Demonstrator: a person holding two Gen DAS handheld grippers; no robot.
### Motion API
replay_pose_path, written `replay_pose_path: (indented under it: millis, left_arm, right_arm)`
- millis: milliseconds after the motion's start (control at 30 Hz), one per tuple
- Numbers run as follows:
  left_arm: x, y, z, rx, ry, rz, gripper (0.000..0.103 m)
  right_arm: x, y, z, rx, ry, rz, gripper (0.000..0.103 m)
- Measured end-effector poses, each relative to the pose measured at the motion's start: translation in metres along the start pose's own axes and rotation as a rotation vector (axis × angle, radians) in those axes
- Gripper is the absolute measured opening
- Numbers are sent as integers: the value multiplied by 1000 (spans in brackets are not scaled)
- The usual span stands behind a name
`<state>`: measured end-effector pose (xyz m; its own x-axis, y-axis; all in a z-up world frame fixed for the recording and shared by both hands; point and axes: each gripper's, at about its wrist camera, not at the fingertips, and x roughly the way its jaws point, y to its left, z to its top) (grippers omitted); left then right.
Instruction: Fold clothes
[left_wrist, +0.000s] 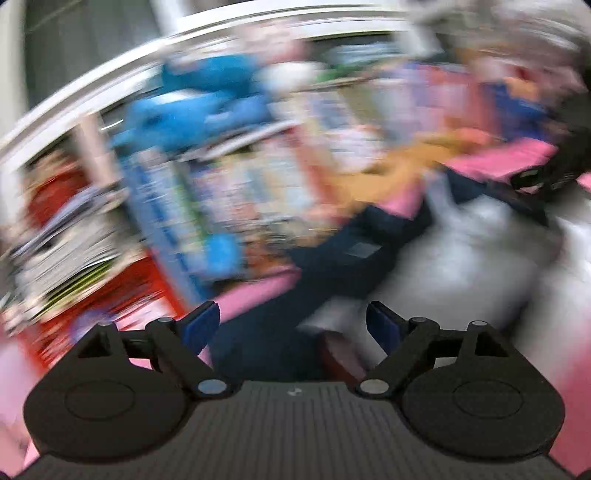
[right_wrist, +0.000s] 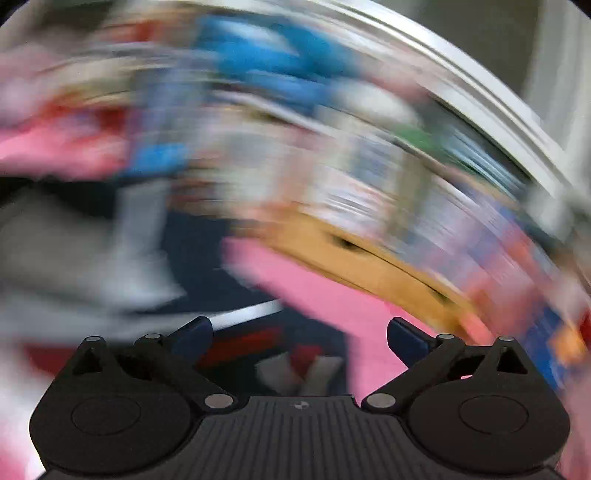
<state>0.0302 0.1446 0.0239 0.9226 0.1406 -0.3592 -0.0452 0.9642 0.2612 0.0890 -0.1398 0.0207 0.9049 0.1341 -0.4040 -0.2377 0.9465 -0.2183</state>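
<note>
Clothes, a navy-and-grey garment (left_wrist: 332, 254), lie smeared by blur on the pink surface (left_wrist: 255, 295) at my left hand-held gripper's (left_wrist: 293, 325) twelve o'clock; its jaws gape empty. My right hand-held gripper (right_wrist: 300, 338) is likewise released, empty.

pink surface (right_wrist: 325, 295) | tan box (right_wrist: 369, 258), blurred | shelf of colourful items (left_wrist: 240, 192), blurred | white frame (left_wrist: 110, 74)

Both wrist views are evenly and brightly lit, without hard shadows or glare. Heavy motion blur smears everything beyond the left gripper (left_wrist: 293, 319) and the right gripper (right_wrist: 300, 334), whose black bodies alone stay sharp. Fisheye distortion bends a white ledge (left_wrist: 110, 77) above them into arcs; dark vignetting clips the frame corners.
</note>
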Motion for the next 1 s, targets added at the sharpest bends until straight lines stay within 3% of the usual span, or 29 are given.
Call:
replay_pose_path:
  millis: [67,133,200,300,367,400,500,567,733,833,900,1000]
  left_arm:
    - [4,23,4,-156,36,-76,88]
    - [-11,27,-2,-110,5,-177,88]
    - [-31,23,-12,-5,-38,-245,89]
    - [-51,7,-27,142,-78,-252,92]
    - [-51,1,-29,154,-80,-245,92]
    - [-48,-1,-28,135,-77,-243,92]
    - [-33,-1,-20,36,-45,-239,92]
    - [-28,3,-17,-18,-37,-251,92]
    - [-32,2,-13,-12,-78,-260,93]
    - [-26,-5,-13,20,-87,-271,98]
    - [-17,-10,-15,45,-77,-288,98]
    - [-1,-16,-18,67,-49,-289,98]
  right_arm:
    - [19,-35,14,284,73,-19,100]
    - [10,-58,9,399,41,182,99]
    - [-10,-60,1,281,9,378,99]
    - [-53,-41,-16,37,-9,795,99]
    - [-70,-18,-30,-34,-21,1090,99]
    - [-74,-5,-34,-58,-1,1173,99]
    - [-60,47,-32,-157,65,1073,99]
    - [-36,58,-17,-128,72,925,99]
    - [39,-2,36,314,86,571,100]
    - [48,-29,34,493,52,617,101]
    - [36,-39,27,456,2,590,102]
    - [15,-51,12,285,-28,485,101]
